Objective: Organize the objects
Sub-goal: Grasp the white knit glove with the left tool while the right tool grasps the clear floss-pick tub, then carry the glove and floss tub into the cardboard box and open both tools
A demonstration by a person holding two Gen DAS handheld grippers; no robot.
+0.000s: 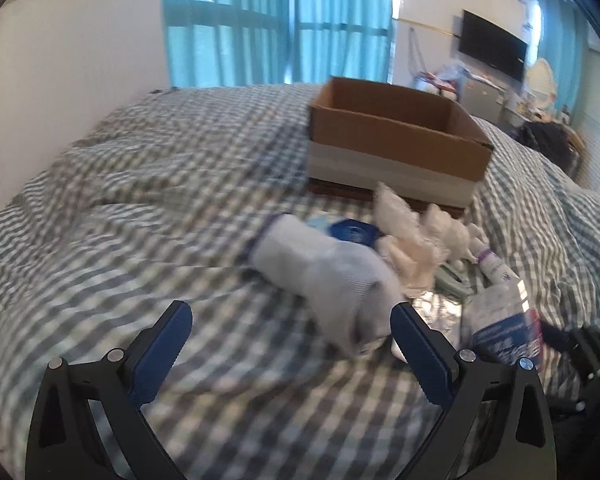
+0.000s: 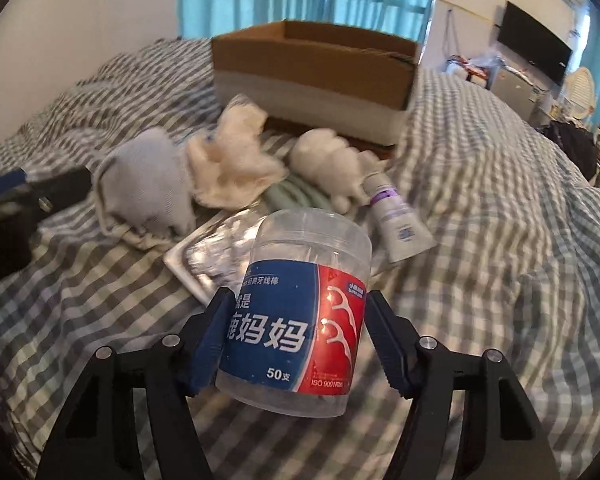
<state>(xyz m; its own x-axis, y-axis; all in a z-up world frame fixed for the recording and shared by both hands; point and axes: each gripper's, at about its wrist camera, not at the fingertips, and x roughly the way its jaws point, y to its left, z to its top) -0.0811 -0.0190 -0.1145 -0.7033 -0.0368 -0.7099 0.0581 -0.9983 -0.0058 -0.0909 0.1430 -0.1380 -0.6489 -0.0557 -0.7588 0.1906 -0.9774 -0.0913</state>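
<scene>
My right gripper [image 2: 296,332] is shut on a clear floss-pick jar [image 2: 300,304] with a blue and red label, held above the bed; the jar also shows in the left wrist view [image 1: 504,320]. My left gripper [image 1: 292,320] is open and empty, just in front of a grey sock [image 1: 320,272], whose end lies by the right finger. The sock [image 2: 144,184] lies left in the right wrist view. An open cardboard box [image 1: 396,136] [image 2: 312,76] stands farther back on the bed.
On the checked bedcover [image 1: 140,200] lie a white cloth [image 2: 232,156], a white plush toy [image 2: 332,164], a tube [image 2: 396,216], a foil blister pack [image 2: 208,252] and a blue lid [image 1: 352,230]. Curtains, a TV and cluttered furniture stand behind.
</scene>
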